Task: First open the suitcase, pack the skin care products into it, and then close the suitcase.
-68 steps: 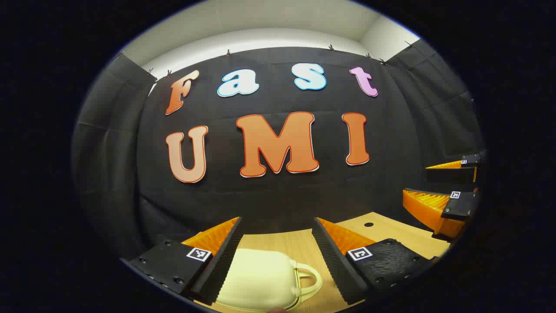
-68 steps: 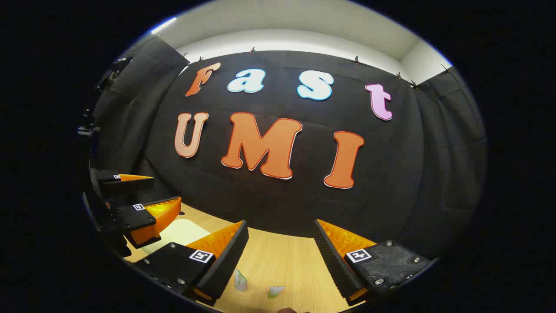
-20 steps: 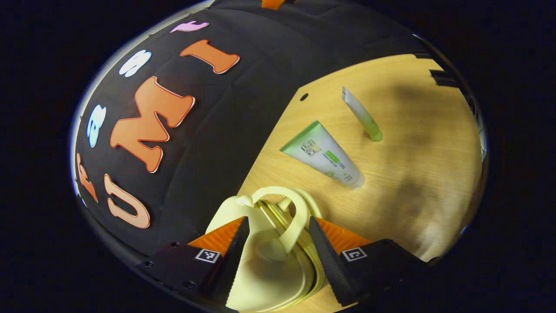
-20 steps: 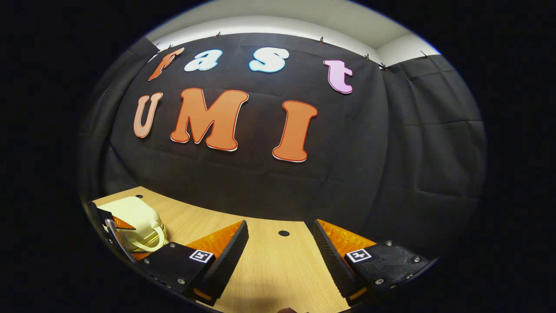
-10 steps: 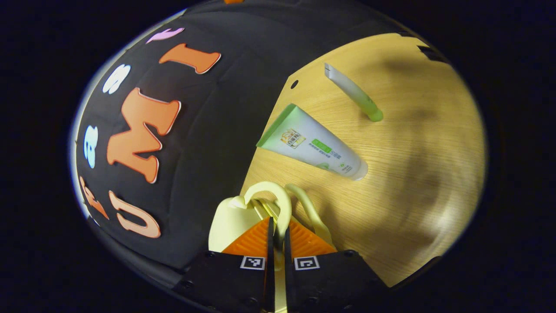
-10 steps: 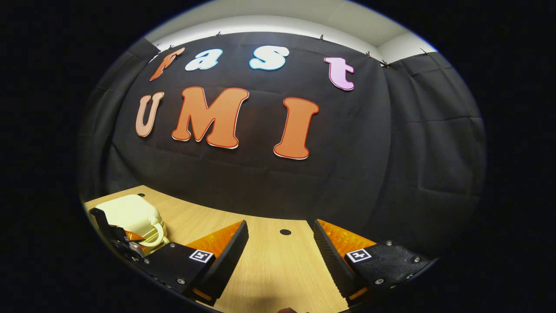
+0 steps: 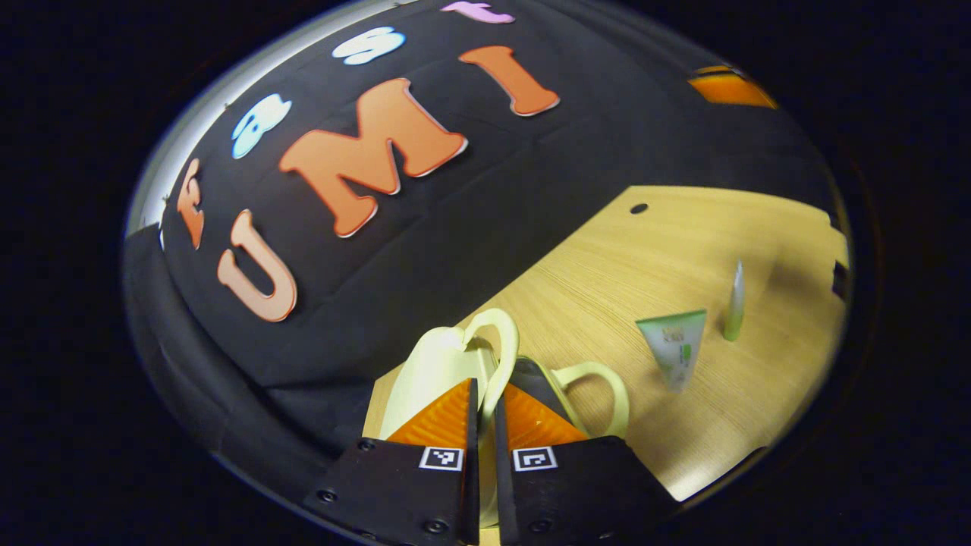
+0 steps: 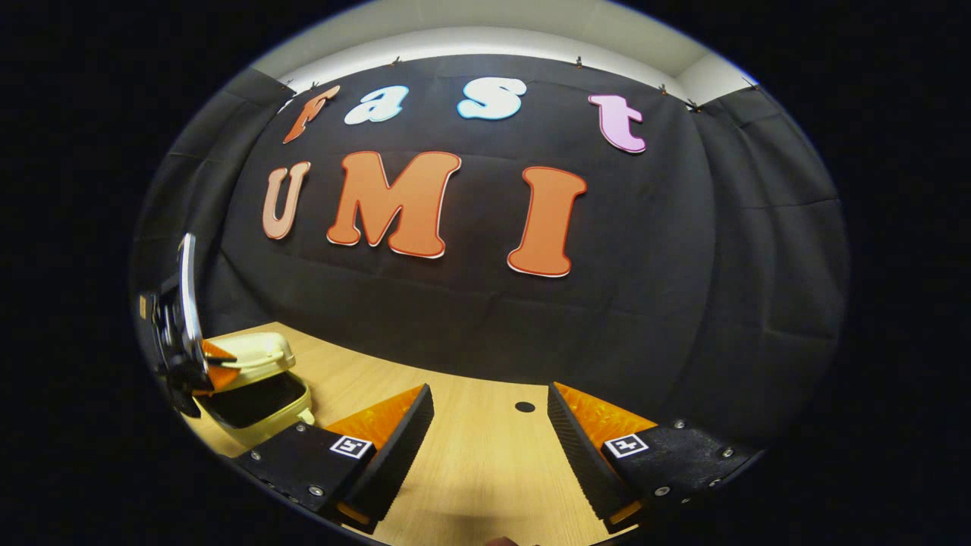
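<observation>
Opening step under way. Left tongs [image 7: 482,402] pinched tight on the upper handle [image 7: 497,356] of the pale yellow suitcase [image 8: 254,390]; the lid [image 8: 246,356] stands partly raised, dark interior showing. Second handle [image 7: 599,390] hangs free at 3 o'clock of the tongs. Right tongs [image 8: 485,425] gaping, holding nothing, above bare counter [image 8: 470,470]. Wide tube [image 7: 674,345] and slim tube [image 7: 733,303] stand on the counter at 2 o'clock of the case, unpacked. Left to do, by my reckoning: swing lid fully back, load both tubes, close.
</observation>
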A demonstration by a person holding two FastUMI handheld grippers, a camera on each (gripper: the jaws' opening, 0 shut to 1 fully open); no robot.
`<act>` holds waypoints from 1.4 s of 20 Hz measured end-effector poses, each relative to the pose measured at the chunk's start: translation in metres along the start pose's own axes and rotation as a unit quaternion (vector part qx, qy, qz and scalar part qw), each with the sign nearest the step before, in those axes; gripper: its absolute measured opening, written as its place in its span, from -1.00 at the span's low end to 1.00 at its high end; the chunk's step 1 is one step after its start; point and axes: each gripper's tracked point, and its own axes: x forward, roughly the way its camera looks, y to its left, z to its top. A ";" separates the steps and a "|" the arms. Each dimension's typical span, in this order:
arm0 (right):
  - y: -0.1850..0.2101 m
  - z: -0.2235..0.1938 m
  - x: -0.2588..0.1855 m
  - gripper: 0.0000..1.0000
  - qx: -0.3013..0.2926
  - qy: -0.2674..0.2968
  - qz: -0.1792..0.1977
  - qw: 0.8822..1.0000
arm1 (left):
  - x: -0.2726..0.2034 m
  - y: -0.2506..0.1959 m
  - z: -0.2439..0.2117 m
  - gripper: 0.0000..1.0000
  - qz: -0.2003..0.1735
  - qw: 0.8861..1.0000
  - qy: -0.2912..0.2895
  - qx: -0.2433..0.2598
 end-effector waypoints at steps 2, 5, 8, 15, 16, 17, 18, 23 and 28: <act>0.013 0.004 0.001 0.91 -0.004 -0.001 0.014 1.000 | -0.006 0.033 0.004 -0.81 0.016 0.999 -0.006 -0.046; 0.035 0.008 0.002 0.91 -0.015 0.000 0.026 1.000 | -0.015 0.082 0.006 -0.81 0.030 0.993 -0.014 -0.112; 0.060 0.013 0.004 0.92 -0.019 0.004 0.028 0.999 | -0.022 0.135 -0.005 -0.81 0.046 0.986 -0.024 -0.158; 0.130 0.029 0.000 0.92 -0.030 0.005 0.028 0.999 | -0.019 0.257 -0.068 -0.81 0.087 0.976 -0.026 -0.198; 0.138 0.029 -0.002 0.91 -0.029 0.006 0.027 0.999 | -0.015 0.269 -0.080 -0.82 0.091 0.975 -0.023 -0.202; 0.145 0.030 -0.003 0.92 -0.029 0.009 0.025 0.999 | -0.011 0.281 -0.090 -0.81 0.093 0.974 -0.019 -0.204; 0.152 0.030 -0.005 0.92 -0.030 0.012 0.022 0.999 | -0.005 0.291 -0.102 -0.81 0.096 0.974 -0.014 -0.207; 0.176 0.023 -0.014 0.91 -0.028 0.035 -0.004 0.999 | 0.020 0.335 -0.173 -0.81 0.098 0.966 0.019 -0.239; 0.199 0.018 -0.020 0.92 -0.029 0.061 -0.028 0.997 | 0.053 0.363 -0.258 -0.80 0.097 0.960 0.075 -0.253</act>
